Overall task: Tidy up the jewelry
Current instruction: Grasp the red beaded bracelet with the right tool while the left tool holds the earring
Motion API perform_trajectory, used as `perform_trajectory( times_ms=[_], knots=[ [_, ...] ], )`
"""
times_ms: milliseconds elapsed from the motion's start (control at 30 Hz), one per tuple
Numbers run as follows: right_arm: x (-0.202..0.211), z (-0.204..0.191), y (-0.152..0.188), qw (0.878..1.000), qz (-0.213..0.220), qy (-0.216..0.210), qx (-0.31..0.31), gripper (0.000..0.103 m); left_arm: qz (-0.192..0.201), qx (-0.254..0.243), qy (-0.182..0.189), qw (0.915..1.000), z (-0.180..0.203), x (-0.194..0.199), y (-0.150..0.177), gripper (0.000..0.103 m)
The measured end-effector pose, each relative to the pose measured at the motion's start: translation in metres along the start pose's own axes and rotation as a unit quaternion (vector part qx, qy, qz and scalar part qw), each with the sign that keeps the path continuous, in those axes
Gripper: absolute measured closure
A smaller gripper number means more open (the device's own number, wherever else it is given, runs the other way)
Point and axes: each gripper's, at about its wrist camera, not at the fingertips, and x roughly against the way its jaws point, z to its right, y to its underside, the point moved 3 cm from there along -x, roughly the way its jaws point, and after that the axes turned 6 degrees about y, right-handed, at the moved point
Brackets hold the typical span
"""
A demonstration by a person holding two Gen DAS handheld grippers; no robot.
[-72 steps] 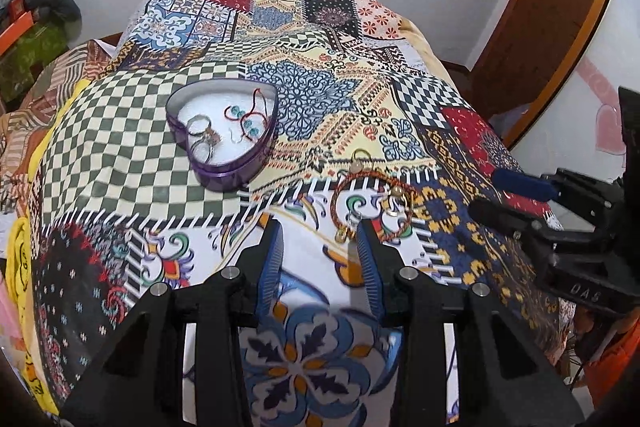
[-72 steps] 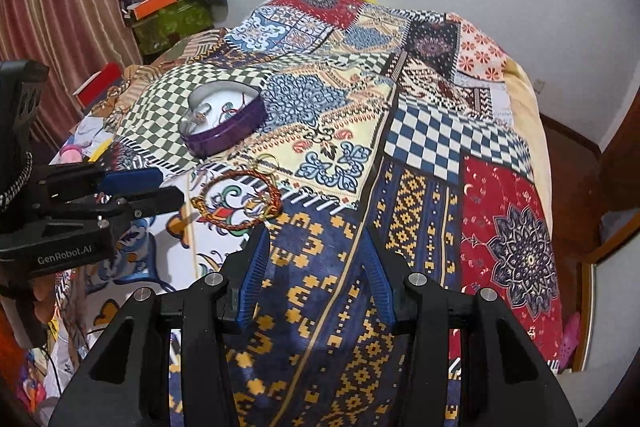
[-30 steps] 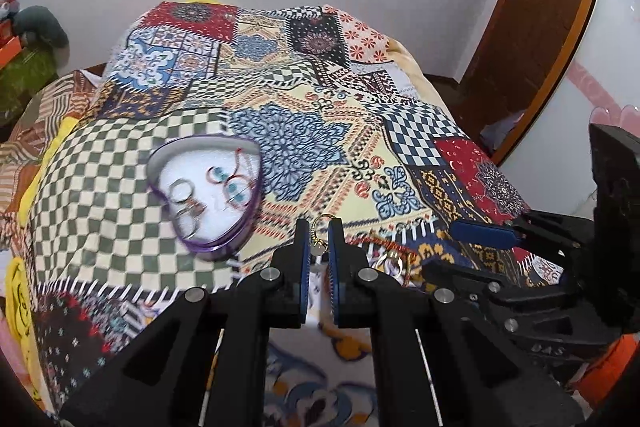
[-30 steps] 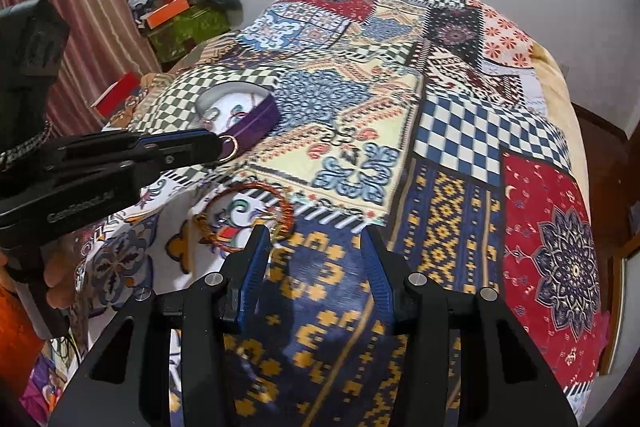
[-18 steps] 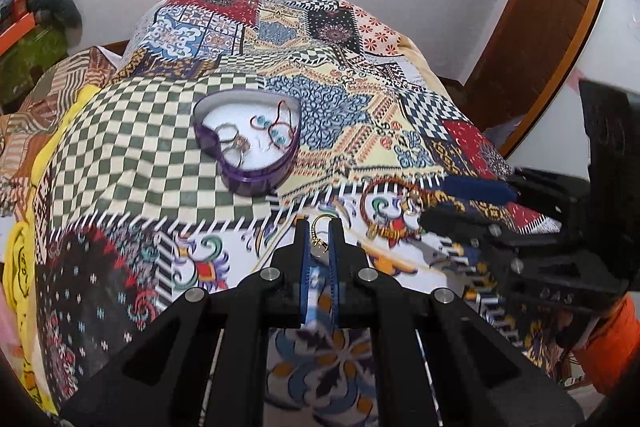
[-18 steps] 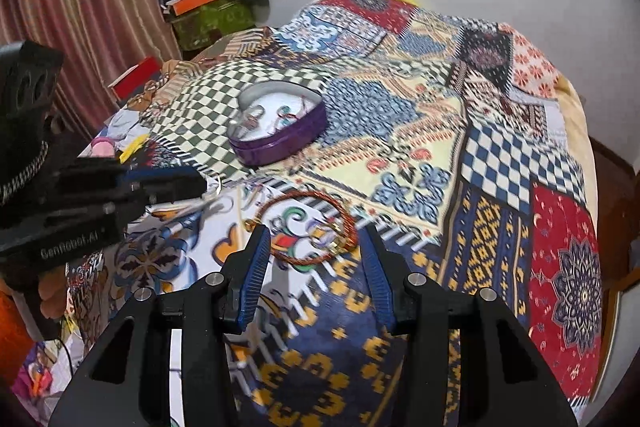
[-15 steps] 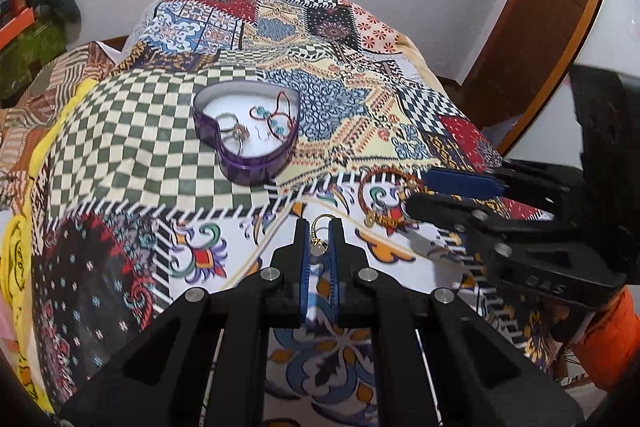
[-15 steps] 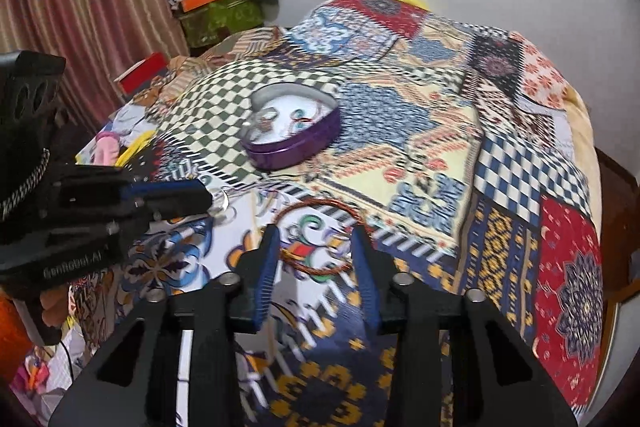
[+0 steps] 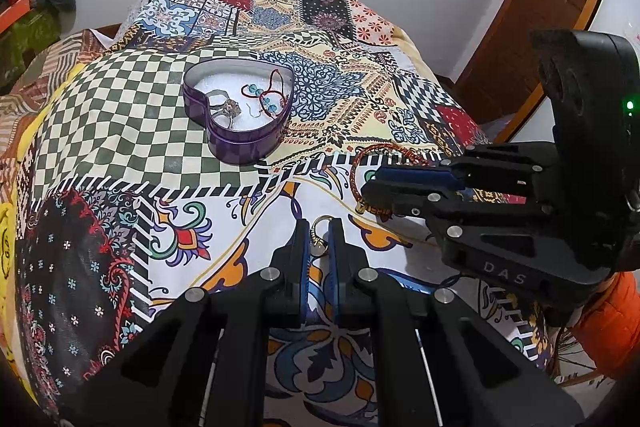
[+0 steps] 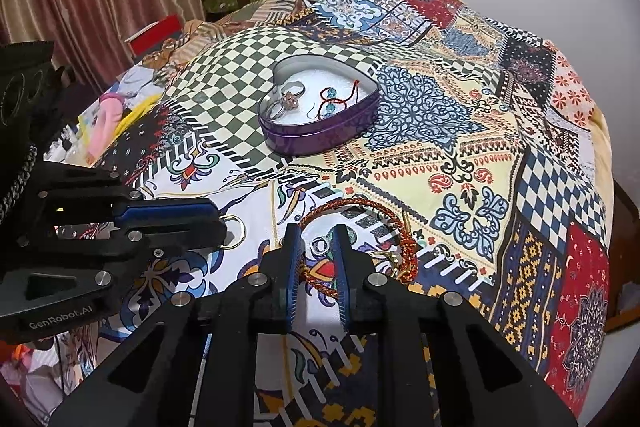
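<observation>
In the lower centre of the left wrist view, the left gripper [image 9: 318,233] was clamped tight on a gold ring [image 9: 317,246], which stood up between the fingers clear of the patterned bed [image 10: 460,163].

In the lower centre of the right wrist view, the right gripper [image 10: 316,233] had just been closing, and its fingers were left with only a narrow gap. A stretch of the braided bracelet [image 10: 352,203] and a small silver ring [image 10: 319,246] lay between them. Whether the pads had actually bitten on either item could not be confirmed.

The step in hand was judged to be the pickup of the bracelet. A light test lift was advised, so that a slack braid would be detected before travel. The silver ring was to be watched, since it could be dragged or flicked away by the cord.

Beyond the bracelet, in the upper centre of both views, the purple heart-shaped tin [image 10: 320,143] stood open with rings and a red string bracelet already inside. The gold ring was to be released low over the white lining, and the bracelet was to be lowered in afterwards as a coil, so that nothing was left hanging over the rim.
</observation>
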Motion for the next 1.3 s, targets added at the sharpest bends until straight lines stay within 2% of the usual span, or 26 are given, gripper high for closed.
perform_trajectory(
  times_ms=[233,600,767,933,1167,1233,1300],
  knots=[
    [0.001,0.005,-0.002,1.000,-0.005,-0.004,-0.022,0.099,0.006,0.006,-0.002,1.0000,0.001,0.004,-0.003,0.096],
    [0.039,0.012,-0.016,0.998,0.036,0.025,-0.045,0.099,0.042,-0.001,-0.010,0.9991,0.003,0.036,-0.015,0.096],
    [0.034,0.008,-0.010,0.999,0.011,0.028,-0.040,0.098,0.043,0.002,-0.007,0.9991,0.002,0.043,-0.008,0.096],
    [0.029,-0.008,0.000,1.000,-0.001,0.027,-0.011,0.087,0.036,0.008,-0.006,0.9993,-0.003,0.044,0.004,0.096],
    [0.008,-0.019,-0.003,0.998,-0.027,0.046,0.023,0.087,0.028,0.023,-0.002,0.9993,-0.012,0.040,0.013,0.096],
    [0.001,-0.017,0.000,0.998,-0.040,0.042,0.025,0.087,0.027,0.023,-0.001,0.9994,-0.014,0.039,0.013,0.096],
    [0.001,-0.015,0.002,0.999,-0.036,0.034,0.022,0.087,0.027,0.023,-0.001,0.9994,-0.015,0.038,0.014,0.096]
  ],
)
